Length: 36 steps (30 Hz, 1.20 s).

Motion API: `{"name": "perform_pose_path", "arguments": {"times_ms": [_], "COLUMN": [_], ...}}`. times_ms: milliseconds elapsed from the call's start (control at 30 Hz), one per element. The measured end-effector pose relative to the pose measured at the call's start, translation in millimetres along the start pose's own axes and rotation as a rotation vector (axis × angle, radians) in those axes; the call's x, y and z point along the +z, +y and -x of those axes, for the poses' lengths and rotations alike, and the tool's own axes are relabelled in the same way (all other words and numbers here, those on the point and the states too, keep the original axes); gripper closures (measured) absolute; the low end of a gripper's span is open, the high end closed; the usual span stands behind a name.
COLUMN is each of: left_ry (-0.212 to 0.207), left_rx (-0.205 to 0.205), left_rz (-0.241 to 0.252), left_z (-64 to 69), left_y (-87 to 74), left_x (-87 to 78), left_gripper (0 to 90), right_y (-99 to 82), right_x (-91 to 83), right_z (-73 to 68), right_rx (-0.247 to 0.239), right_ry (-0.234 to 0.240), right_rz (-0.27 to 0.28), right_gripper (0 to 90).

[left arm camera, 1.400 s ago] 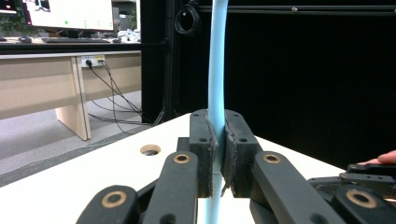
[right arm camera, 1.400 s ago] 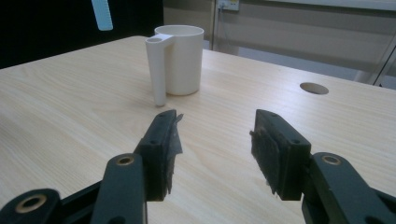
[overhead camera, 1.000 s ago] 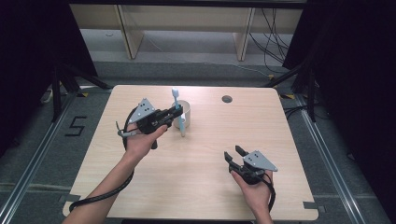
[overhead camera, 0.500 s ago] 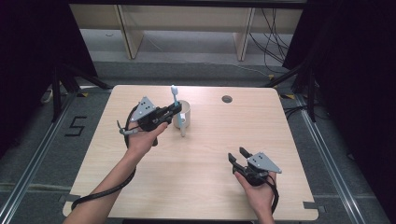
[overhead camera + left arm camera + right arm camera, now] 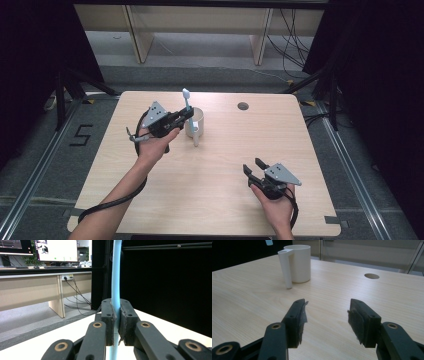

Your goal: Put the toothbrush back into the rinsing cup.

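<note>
A light blue toothbrush [image 5: 186, 100] stands upright with its head on top, and my left gripper [image 5: 187, 116] is shut on its handle. In the left gripper view the pads [image 5: 124, 317] press on the blue handle [image 5: 115, 277] from both sides. A white cup [image 5: 199, 120] with a long handle [image 5: 196, 137] stands on the table just right of that gripper. The toothbrush's lower end [image 5: 269, 242] hangs above the cup [image 5: 299, 263], a little to its left. My right gripper [image 5: 252, 166] rests low at the front right, open [image 5: 327, 312], with nothing between its fingers.
The light wooden table [image 5: 210, 200] has a round cable hole [image 5: 243, 106] at its back right. Dark curtains flank the table, and shelving and cables lie on the floor beyond its far edge.
My left gripper has lifted the toothbrush a little by the cup. The right hand has kept still.
</note>
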<state>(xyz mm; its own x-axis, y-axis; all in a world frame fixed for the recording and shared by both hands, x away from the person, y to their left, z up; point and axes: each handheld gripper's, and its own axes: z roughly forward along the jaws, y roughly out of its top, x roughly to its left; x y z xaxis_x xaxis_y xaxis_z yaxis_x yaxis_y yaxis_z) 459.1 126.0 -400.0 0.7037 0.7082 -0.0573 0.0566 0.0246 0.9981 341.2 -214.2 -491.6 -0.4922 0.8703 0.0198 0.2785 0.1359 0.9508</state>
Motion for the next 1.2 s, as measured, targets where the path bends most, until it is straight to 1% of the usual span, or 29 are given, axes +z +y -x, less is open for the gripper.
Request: {"name": "perform_pose_path", "arguments": {"times_ms": [33, 67, 100, 133, 167, 233, 300, 333, 367, 433, 467, 500, 567, 633, 733, 800, 833, 867, 900, 1100, 1133, 1167, 1200], "left_ry": [-0.002, -0.002, -0.001, -0.001, -0.001, 0.004, 0.006, 0.007, 0.008, 0.01, 0.011, 0.012, 0.011, 0.013, 0.014, 0.017, 0.016, 0.017, 0.017, 0.014, 0.013, 0.014, 0.014], "left_rx": [0.005, 0.008, 0.009, 0.014, 0.013, 0.018, 0.021, 0.023, 0.022, 0.027, 0.026, 0.025, 0.025, 0.026, 0.027, 0.028, 0.028, 0.03, 0.03, 0.031, 0.03, 0.03, 0.03], "left_rz": [0.0, 0.0, 0.003, 0.002, 0.003, -0.001, -0.002, -0.003, -0.004, -0.006, -0.006, -0.005, -0.003, -0.006, -0.006, -0.013, -0.012, -0.014, -0.014, -0.01, -0.009, -0.01, -0.008], "left_z": [0.0, 0.1, 0.1, 0.0, 0.0, -0.5, -0.9, -1.1, -1.1, -1.4, -1.3, -1.6, -1.8, -2.1, -2.3, -2.8, -3.0, -3.3, -3.2, -4.2, -4.3, -4.4, -4.5], "left_y": [0.3, 0.5, 0.6, 0.7, 0.7, 0.8, 0.8, 0.8, 0.9, 0.9, 0.9, 0.7, 0.1, -1.1, -3.1, -4.2, -4.6, -5.1, -5.5, -7.4, -7.7, -8.0, -8.4], "left_x": [0.8, 1.4, 2.4, 3.4, 4.2, 5.3, 7.0, 7.5, 8.6, 10.5, 11.1, 11.9, 13.3, 14.1, 15.8, 16.7, 17.1, 17.4, 17.8, 19.3, 19.6, 19.7, 20.1], "left_gripper": [83.3, 83.3, 83.3, 83.2, 83.2, 83.3, 83.3, 83.3, 83.3, 83.3, 83.3, 83.3, 83.3, 83.3, 83.3, 83.3, 83.2, 83.2, 83.3, 83.3, 83.3, 83.3, 83.3], "right_y": [0.4, 0.4, 0.9, 1.1, 1.1, 1.3, 1.1, 0.7, 0.6, 1.2, 1.4, 1.8, 2.2, 2.1, 2.5, 2.4, 2.6, 2.6, 2.5, 3.0, 2.8, 2.9, 3.0], "right_x": [-0.1, -0.1, -1.3, -1.2, -1.3, -1.3, -1.1, -1.5, -1.5, -1.1, -0.8, -1.7, -2.1, -1.7, -1.7, -1.8, -1.7, -1.8, -1.3, -2.1, -1.3, -1.7, -1.4], "right_z": [0.6, 0.2, -0.1, 0.9, 0.9, 1.9, 1.8, -1.6, -1.9, 0.8, 0.8, 0.9, 1.1, 1.2, 0.9, -1.7, -0.4, -2.1, -1.7, -2.1, -1.8, -2.9, -2.2], "right_rx": [-0.007, -0.001, 0.006, -0.006, -0.003, -0.019, -0.015, 0.031, 0.035, -0.007, -0.009, -0.012, -0.019, -0.019, -0.022, 0.013, -0.01, 0.015, 0.006, 0.008, 0.006, 0.017, 0.015], "right_ry": [0.001, -0.001, 0.001, 0.001, 0.007, -0.004, 0.001, 0.013, 0.014, 0.002, 0.008, -0.001, -0.004, -0.004, -0.002, 0.013, 0.001, 0.014, 0.011, 0.008, 0.018, 0.016, 0.022], "right_rz": [0.003, 0.006, -0.003, 0.004, 0.003, 0.007, 0.009, -0.002, -0.002, 0.005, 0.005, -0.003, -0.005, 0.007, 0.007, -0.006, 0.003, -0.007, 0.001, -0.003, 0.006, 0.002, 0.004], "right_gripper": [47.9, 47.9, 47.9, 47.8, 47.7, 47.7, 47.6, 47.5, 47.6, 47.5, 47.5, 47.5, 47.5, 47.4, 47.4, 47.3, 47.3, 47.3, 47.3, 47.2, 47.2, 47.2, 47.2]}}
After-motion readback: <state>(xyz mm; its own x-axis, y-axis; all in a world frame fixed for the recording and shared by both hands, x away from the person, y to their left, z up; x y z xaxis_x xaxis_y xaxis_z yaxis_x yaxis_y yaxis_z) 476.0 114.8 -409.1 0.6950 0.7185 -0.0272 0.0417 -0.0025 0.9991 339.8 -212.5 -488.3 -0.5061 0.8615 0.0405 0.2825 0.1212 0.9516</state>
